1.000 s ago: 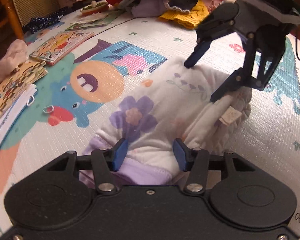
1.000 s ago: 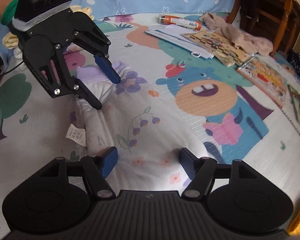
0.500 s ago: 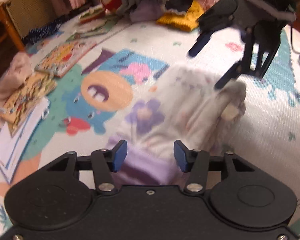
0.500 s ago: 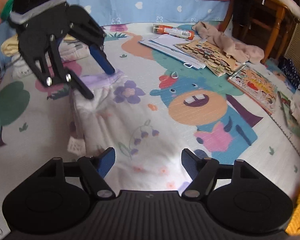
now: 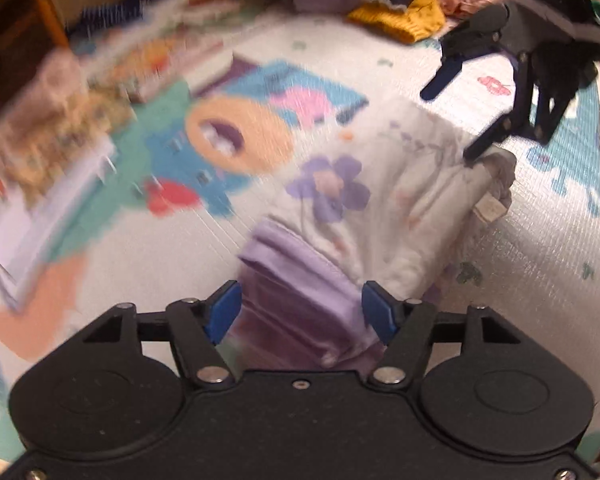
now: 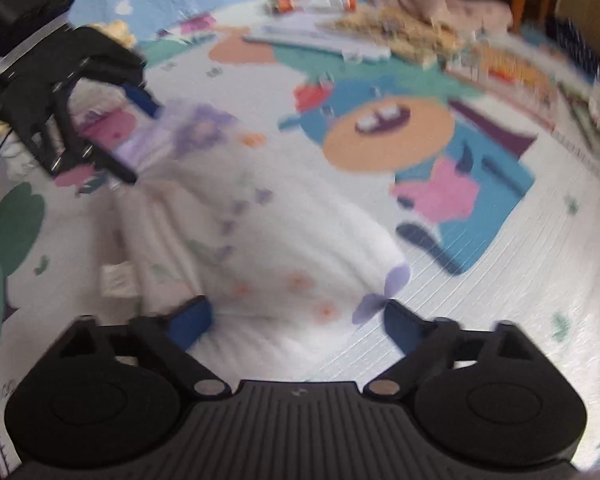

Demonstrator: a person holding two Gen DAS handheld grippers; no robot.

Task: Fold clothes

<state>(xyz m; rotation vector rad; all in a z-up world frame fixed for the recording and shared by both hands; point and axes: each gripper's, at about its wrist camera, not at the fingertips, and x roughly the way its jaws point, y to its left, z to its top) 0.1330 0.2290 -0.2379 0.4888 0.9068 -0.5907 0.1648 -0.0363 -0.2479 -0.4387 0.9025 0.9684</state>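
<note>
A colourful cartoon-printed play mat [image 5: 540, 280] carries a white floral garment with a lilac hem [image 5: 380, 216], bundled mid-mat for folding. The left gripper [image 5: 302, 312] and right gripper [image 6: 296, 322] are both opening, straddling opposite ends without pinching, apparently letting the cloth settle.

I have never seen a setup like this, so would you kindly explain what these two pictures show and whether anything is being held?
A person holds a two-finger gripper in each hand, and each gripper carries a wide-angle camera looking along its fingers. In the left camera's picture, the left gripper sits at the bottom and the right gripper appears top right. In the right camera's picture, it is the reverse: the right one at the bottom, the left one top left. Between them, on a cartoon play mat, lies a folded white floral garment with a purple band. Both grippers' jaws are opening; the cloth lies between the fingers, unpinched. Books and other clothes lie around, blurred.
</note>
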